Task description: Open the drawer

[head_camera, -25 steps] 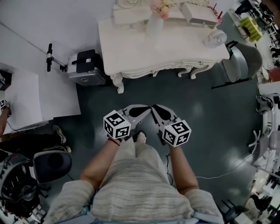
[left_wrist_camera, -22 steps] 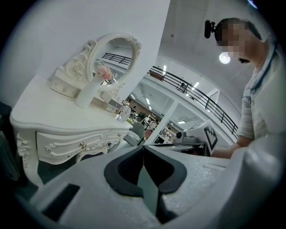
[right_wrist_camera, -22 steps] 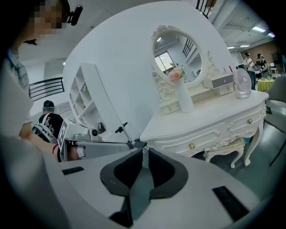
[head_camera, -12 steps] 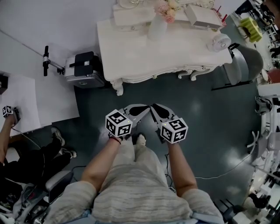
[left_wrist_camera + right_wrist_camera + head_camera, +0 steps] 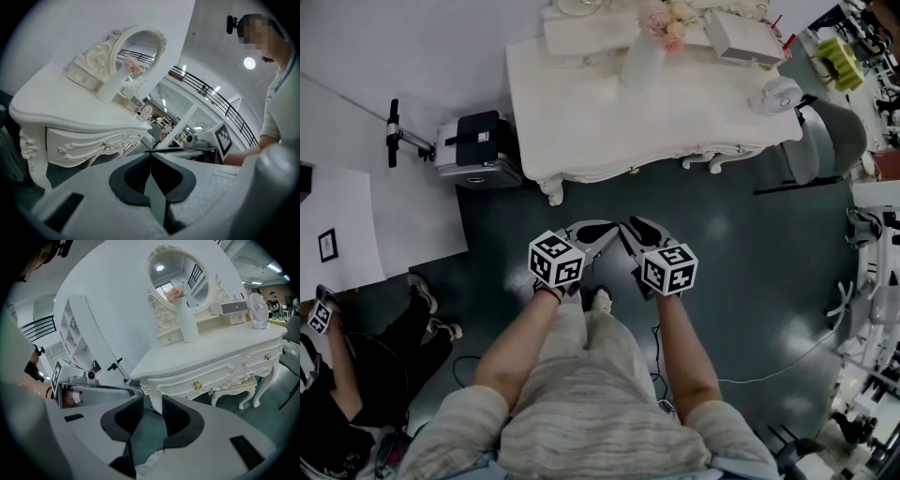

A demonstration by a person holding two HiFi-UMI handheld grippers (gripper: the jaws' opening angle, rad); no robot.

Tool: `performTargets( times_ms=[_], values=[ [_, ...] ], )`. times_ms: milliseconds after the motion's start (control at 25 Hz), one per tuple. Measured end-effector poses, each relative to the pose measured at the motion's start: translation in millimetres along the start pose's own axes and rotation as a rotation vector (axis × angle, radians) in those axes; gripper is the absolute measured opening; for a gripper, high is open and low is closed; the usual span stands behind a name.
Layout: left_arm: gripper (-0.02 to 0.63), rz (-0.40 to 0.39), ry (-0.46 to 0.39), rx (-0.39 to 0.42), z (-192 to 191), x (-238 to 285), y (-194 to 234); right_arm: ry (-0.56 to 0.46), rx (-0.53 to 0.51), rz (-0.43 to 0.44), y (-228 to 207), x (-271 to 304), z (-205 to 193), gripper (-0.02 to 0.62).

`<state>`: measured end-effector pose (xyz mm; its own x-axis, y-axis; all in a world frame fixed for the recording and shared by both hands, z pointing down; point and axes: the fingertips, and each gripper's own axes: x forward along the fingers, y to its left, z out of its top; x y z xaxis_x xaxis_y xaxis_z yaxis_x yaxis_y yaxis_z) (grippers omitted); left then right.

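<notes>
We could read no words, numbers or brand names anywhere. We saw only black-and-white square patterns without letters, on one marker cube point(image 5: 555, 260) left of centre and another marker cube point(image 5: 668, 268) right of centre.

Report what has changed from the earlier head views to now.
The right gripper has just been opening its jaws, with nothing between them. The bystander at the left has shifted toward the lower corner. Both grippers stay side by side, short of the dressing table; the left gripper is shut, the drawer closed.
</notes>
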<state>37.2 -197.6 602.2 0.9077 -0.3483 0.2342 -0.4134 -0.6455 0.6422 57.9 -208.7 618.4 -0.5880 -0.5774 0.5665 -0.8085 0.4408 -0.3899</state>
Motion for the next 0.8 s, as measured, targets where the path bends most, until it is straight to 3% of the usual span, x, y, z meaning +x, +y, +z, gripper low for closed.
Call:
performTargets(
  times_ms=[320, 800],
  values=[
    [0.015, 0.004, 0.019, -0.038, -7, 8, 20, 0.042, 0.015, -0.025, -22, 18, -7, 0.164],
    [0.015, 0.004, 0.030, -0.059, -10, 8, 38, 0.087, 0.004, -0.092, -63, 49, -2, 0.170]
  ],
)
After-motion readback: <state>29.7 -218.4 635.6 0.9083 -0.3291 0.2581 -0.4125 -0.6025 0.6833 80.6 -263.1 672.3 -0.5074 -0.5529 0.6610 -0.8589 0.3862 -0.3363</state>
